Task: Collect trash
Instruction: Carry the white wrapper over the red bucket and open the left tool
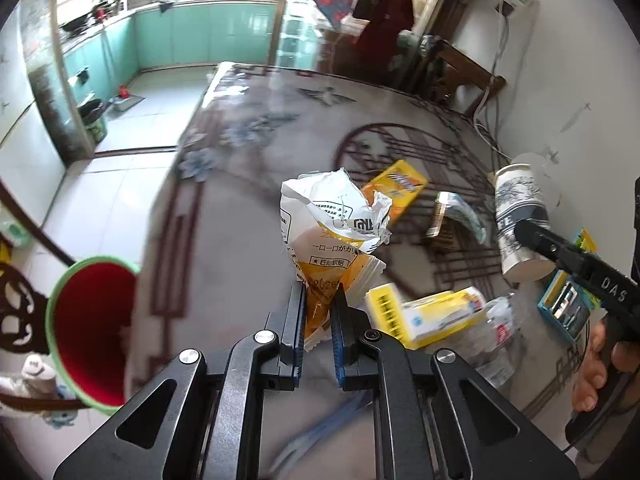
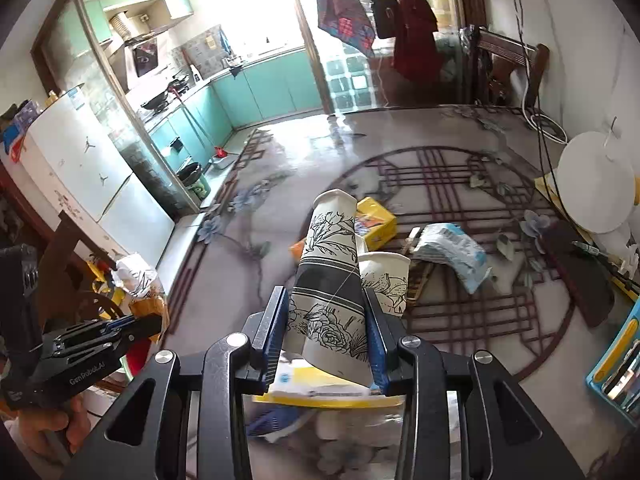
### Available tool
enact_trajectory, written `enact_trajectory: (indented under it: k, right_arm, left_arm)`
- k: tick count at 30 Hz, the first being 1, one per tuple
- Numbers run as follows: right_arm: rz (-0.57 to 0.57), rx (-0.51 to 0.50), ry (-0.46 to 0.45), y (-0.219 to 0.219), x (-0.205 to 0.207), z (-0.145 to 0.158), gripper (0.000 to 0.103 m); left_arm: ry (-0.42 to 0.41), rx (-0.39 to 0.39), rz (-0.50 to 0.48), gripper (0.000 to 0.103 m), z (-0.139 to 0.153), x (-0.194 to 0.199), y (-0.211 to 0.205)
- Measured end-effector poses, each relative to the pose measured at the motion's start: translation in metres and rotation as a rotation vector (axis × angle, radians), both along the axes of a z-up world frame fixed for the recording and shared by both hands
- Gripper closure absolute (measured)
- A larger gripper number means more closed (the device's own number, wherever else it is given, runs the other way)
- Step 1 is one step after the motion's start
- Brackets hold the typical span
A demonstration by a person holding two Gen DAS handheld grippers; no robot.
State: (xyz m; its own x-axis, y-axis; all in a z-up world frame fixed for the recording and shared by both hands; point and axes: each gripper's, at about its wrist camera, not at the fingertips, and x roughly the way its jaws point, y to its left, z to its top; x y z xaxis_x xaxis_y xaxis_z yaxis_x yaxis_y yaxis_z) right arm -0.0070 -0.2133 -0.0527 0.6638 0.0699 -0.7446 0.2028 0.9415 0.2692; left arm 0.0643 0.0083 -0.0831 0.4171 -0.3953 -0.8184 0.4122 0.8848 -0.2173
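My left gripper (image 1: 319, 294) is shut on a crumpled white and orange snack wrapper (image 1: 332, 232), held up above the patterned table (image 1: 248, 216). In the right wrist view the same left gripper (image 2: 154, 320) shows at the left edge with the wrapper (image 2: 136, 276). My right gripper (image 2: 327, 304) is shut on a paper cup with a flower print (image 2: 330, 276), tilted and lifted off the table. That cup (image 1: 520, 220) also appears at the right of the left wrist view. A red bin with a green rim (image 1: 92, 332) stands below the table edge at the left.
On the table lie a second paper cup (image 2: 386, 280), an orange box (image 2: 378, 222), a blue and white bag (image 2: 452, 250), a yellow and white box (image 1: 432, 316), a clear plastic bottle (image 1: 500, 328) and a round white lamp base (image 2: 596, 182). A blue tray (image 2: 616, 364) sits at right.
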Motion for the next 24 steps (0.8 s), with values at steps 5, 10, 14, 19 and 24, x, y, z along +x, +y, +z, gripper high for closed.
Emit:
enact_trajectory:
  k: [5,10,14,19,24]
  right_arm:
    - [0.015,-0.017,0.006,0.03,-0.001,0.003,0.069]
    - [0.023,-0.014,0.016,0.054,0.0,0.0,0.069]
    - [0.043,-0.013,0.027,0.078,0.003,0.0,0.069]
    - [0.079,-0.025,0.022,0.11,0.013,0.005,0.069]
    - [0.116,-0.034,0.019,0.142,0.022,0.009,0.069]
  left_arm:
    - [0.002,-0.004,0.053,0.092,-0.004,0.0,0.037]
    - [0.008,-0.002,0.096,0.092,-0.007,0.001,0.069]
    - [0.001,-0.003,0.125,0.092,-0.007,0.007,0.091]
    - [-0.005,-0.004,0.174,0.092,-0.009,0.015,0.123]
    - [-0.001,-0.002,0.211,0.092,-0.013,0.021,0.153]
